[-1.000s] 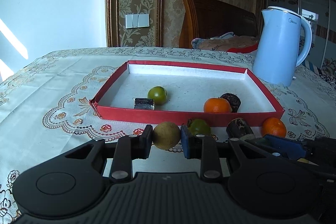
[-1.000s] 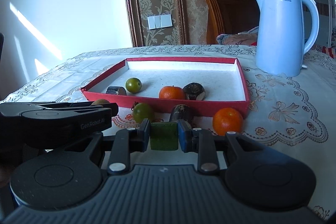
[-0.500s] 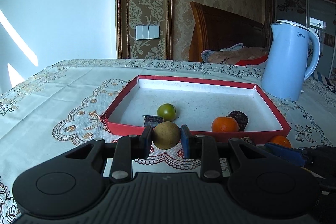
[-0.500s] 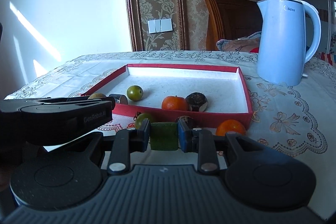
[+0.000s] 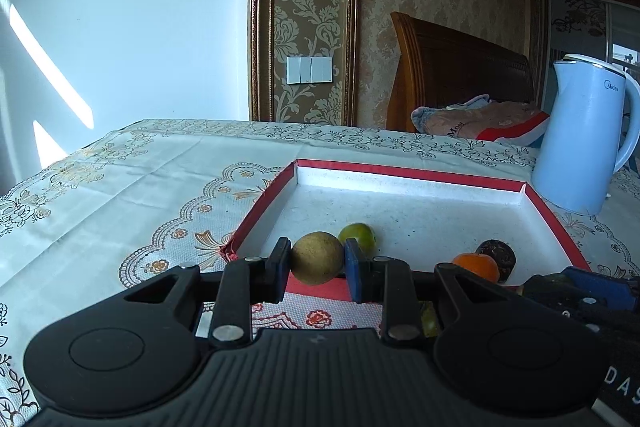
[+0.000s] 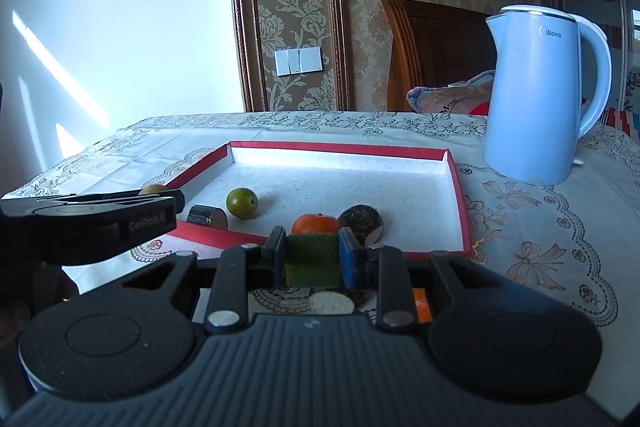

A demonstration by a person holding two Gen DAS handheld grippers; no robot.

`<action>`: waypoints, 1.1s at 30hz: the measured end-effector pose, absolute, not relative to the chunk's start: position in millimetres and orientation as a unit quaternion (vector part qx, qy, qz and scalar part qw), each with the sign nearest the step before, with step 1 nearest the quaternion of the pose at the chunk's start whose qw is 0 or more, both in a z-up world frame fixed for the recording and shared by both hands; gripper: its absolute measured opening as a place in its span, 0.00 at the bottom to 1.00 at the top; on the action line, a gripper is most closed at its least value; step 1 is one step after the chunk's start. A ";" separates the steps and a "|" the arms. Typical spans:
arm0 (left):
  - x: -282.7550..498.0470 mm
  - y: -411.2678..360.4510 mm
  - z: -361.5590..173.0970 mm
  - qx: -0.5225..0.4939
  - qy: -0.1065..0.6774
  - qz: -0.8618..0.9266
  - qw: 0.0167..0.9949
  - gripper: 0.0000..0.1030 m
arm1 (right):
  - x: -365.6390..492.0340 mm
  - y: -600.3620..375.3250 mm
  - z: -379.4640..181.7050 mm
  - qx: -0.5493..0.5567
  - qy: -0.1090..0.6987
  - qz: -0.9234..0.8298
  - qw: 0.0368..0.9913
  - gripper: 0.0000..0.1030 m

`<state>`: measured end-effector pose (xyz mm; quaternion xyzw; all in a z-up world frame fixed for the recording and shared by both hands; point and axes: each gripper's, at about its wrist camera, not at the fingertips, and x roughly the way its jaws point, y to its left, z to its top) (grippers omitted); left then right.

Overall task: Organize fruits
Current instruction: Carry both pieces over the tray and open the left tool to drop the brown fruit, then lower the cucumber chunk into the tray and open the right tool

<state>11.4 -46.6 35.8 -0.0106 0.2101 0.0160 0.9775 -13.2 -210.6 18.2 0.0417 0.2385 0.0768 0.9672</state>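
Above the near rim of the red tray (image 5: 408, 172), the left gripper (image 5: 317, 261) is clamped on a brownish round fruit (image 5: 317, 257). Beside it, the right gripper (image 6: 312, 259) grips a green block (image 6: 312, 260). Inside the tray lie a green fruit (image 6: 241, 203), an orange (image 6: 315, 223) and 2 dark pieces.

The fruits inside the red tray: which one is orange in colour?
The orange tangerine, near the tray's front wall, against the dark brown round fruit. The green round fruit lies apart, further left.
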 end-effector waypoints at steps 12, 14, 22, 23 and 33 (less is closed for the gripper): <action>48.8 -55.4 45.5 0.000 0.206 0.011 0.979 0.27 | 26.3 -252.7 26.9 0.039 0.242 0.052 0.968 0.26; 54.9 -65.1 43.1 0.009 0.209 0.008 0.978 0.27 | 38.1 -252.6 21.1 0.040 0.258 0.050 0.964 0.26; 74.8 -91.6 30.1 0.027 0.231 -0.015 0.972 0.27 | 62.8 -237.2 -0.5 0.017 0.289 0.035 0.957 0.26; 77.6 -92.8 27.5 0.027 0.236 -0.019 0.971 0.27 | 63.3 -237.6 -1.5 0.016 0.289 0.033 0.957 0.26; 85.2 -97.8 12.3 0.041 0.256 -0.025 0.965 0.27 | 63.6 -240.7 -4.3 0.028 0.283 0.029 0.958 0.26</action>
